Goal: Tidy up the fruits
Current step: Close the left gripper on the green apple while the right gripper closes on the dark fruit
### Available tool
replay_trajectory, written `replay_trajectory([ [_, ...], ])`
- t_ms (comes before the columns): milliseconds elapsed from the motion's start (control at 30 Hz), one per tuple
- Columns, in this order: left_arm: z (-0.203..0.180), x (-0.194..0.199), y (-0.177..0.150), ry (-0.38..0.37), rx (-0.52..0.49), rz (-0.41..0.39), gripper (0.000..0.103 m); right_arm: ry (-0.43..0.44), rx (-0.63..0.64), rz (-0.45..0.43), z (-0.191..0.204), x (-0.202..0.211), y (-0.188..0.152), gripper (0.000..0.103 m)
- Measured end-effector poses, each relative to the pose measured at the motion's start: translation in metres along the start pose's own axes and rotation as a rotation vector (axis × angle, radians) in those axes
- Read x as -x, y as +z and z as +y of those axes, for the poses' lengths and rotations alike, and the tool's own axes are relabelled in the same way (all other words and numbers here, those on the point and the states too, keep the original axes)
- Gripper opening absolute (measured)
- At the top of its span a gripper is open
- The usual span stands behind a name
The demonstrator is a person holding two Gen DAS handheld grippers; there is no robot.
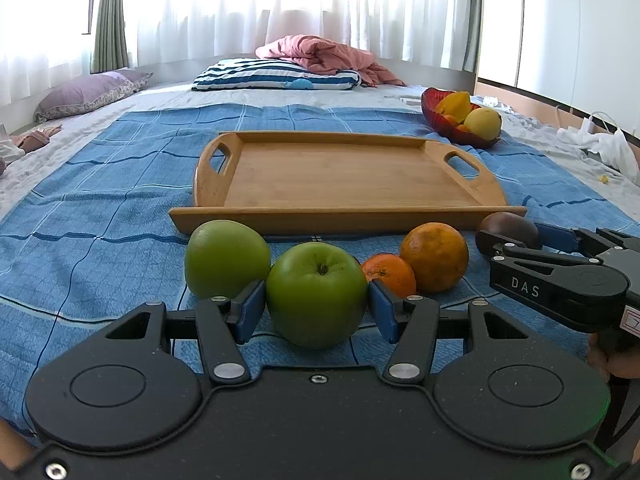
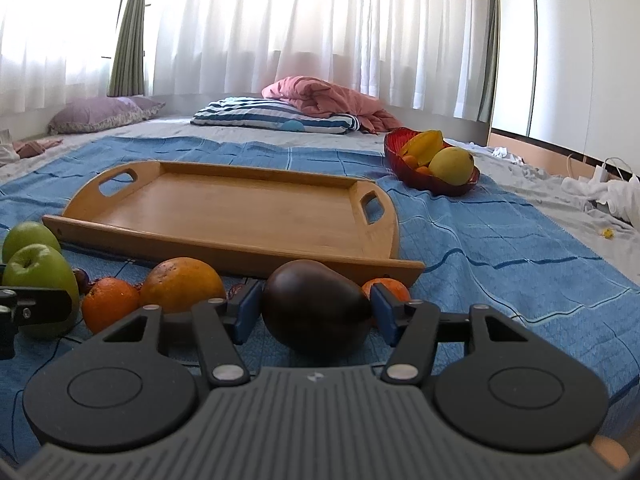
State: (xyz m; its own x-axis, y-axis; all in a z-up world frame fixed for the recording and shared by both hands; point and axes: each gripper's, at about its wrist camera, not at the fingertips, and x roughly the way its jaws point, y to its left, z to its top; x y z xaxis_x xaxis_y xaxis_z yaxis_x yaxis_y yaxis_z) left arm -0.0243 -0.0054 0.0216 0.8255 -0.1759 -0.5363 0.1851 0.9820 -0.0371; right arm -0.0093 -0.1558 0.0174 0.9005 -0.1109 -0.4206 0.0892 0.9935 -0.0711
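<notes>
Blue-padded left claw grips round green apple; my right claw grips dark brown pear-shaped fruit, both for the empty wooden tray.

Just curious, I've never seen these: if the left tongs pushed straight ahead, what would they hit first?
The green apple already sits between the left tongs. Beyond it, probably the wooden tray's near edge, though depth is hard to judge.
</notes>
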Motion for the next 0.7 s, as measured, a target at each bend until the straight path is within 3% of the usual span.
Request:
replay_trajectory([
  [700, -0.005, 0.012, 0.002, 0.004, 0.001, -0.016, 0.054, 0.045, -0.039, -0.019, -0.004, 0.020, -0.003, 0.062],
])
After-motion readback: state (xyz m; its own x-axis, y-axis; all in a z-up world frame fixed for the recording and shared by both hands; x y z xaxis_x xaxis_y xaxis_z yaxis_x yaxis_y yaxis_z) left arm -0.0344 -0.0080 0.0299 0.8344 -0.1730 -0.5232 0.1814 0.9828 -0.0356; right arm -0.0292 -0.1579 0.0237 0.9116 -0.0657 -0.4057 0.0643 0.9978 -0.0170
